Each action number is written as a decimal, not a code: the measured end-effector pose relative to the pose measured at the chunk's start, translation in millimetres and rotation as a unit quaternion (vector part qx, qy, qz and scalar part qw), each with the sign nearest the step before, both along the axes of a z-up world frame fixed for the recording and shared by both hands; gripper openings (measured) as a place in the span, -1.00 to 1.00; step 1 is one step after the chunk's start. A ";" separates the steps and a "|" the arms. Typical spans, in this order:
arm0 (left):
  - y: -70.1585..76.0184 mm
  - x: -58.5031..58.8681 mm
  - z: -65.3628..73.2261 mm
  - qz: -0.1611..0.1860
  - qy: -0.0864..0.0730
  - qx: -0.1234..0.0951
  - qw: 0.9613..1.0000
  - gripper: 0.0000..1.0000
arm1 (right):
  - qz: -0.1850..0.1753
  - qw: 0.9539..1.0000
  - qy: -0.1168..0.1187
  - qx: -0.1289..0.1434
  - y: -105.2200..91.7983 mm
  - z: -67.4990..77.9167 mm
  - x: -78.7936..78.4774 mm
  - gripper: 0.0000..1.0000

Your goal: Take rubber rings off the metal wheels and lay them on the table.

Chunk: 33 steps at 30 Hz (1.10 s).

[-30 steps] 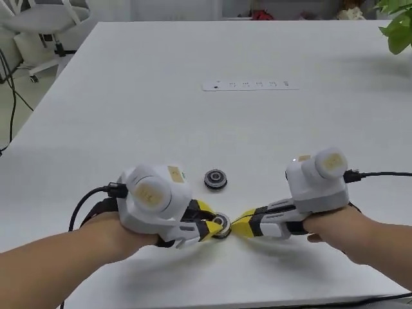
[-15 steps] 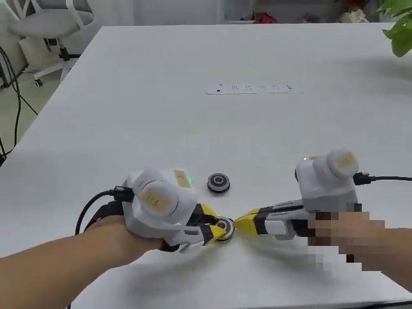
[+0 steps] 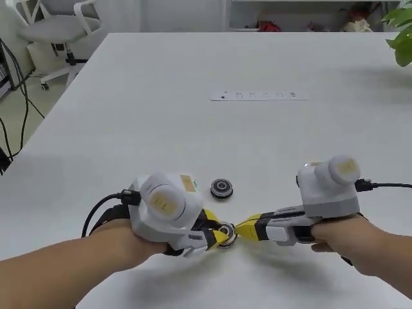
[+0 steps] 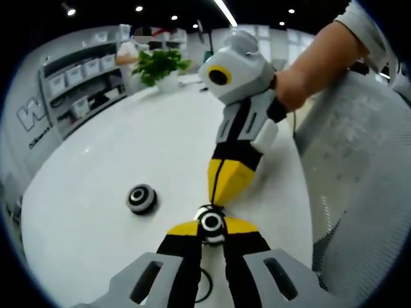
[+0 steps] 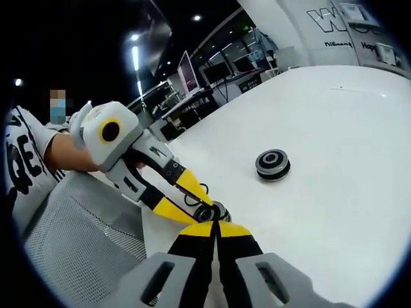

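A person at a broad white surface (image 3: 129, 96) works two handheld tools whose yellow-tipped jaws meet nose to nose near its front edge. The left tool (image 3: 221, 235) is clenched on a small silver metal wheel (image 3: 226, 232). In the left gripper view the wheel (image 4: 212, 222) sits squarely between the two yellow tips and faces the camera. The right tool (image 3: 239, 228) comes in from the opposite side with its jaws drawn tight together, and their points touch the rim of that same wheel. In the right gripper view the wheel (image 5: 209, 212) lies just beyond the pressed tips of the right tool (image 5: 218, 226), caught in the left tool (image 5: 192, 206). Whether those tips pinch anything cannot be told. A second metal wheel (image 3: 221, 188) with a dark rubber ring (image 5: 273, 174) round it lies flat on the surface a little beyond the tools, apart from both and touched by neither. In the left gripper view it lies left of the jaws (image 4: 142, 198). Farther back a flat white power strip (image 3: 259, 96) lies on the surface. A white office chair (image 3: 58, 26) stands past the far left corner and green plant leaves (image 3: 402, 35) show at the right edge.
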State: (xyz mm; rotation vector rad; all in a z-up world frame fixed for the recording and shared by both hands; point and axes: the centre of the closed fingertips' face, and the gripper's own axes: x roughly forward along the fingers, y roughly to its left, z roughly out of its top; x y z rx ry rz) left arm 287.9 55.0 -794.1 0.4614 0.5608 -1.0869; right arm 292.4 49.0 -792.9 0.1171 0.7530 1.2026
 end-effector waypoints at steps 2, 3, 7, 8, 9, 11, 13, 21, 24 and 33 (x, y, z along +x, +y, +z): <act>0.0 -0.2 0.1 0.001 0.000 0.001 1.000 -0.76 | 0.001 1.000 0.000 0.000 1.2 0.5 -0.6 -1.00; 0.0 -0.2 0.1 0.001 0.000 0.001 1.000 -0.76 | 0.002 1.000 -0.001 0.000 2.0 0.8 -1.1 -1.00; -0.1 -1.0 0.0 0.000 -0.001 0.004 1.000 -0.76 | 0.011 1.000 -0.007 -0.003 5.0 1.1 -4.0 -1.00; -0.2 -1.4 -0.1 -0.001 -0.001 0.004 1.000 -0.76 | 0.011 1.000 -0.007 -0.003 5.1 0.9 -4.3 -1.00; -0.3 -1.7 -0.1 -0.001 -0.001 0.004 1.000 -0.76 | 0.012 1.000 -0.007 -0.003 5.2 0.8 -4.6 -1.00; -0.4 -2.0 -0.1 -0.001 -0.001 0.004 1.000 -0.76 | 0.013 1.000 -0.009 -0.004 4.6 0.7 -4.3 -1.00; -0.6 -2.4 -0.1 -0.001 -0.001 0.004 1.000 -0.76 | 0.013 1.000 -0.009 -0.003 4.0 0.7 -4.2 -1.00; -1.2 -3.8 -0.4 -0.004 -0.001 0.005 1.000 -0.76 | 0.018 1.000 -0.011 -0.003 3.8 1.0 -5.6 -1.00; -1.4 -4.0 -0.5 -0.004 0.000 0.005 1.000 -0.76 | 0.020 1.000 -0.011 -0.003 4.0 1.4 -6.1 -1.00; -2.0 -4.2 -0.9 -0.005 0.000 0.004 1.000 -0.76 | 0.024 1.000 -0.008 0.007 7.3 4.0 -8.0 -1.00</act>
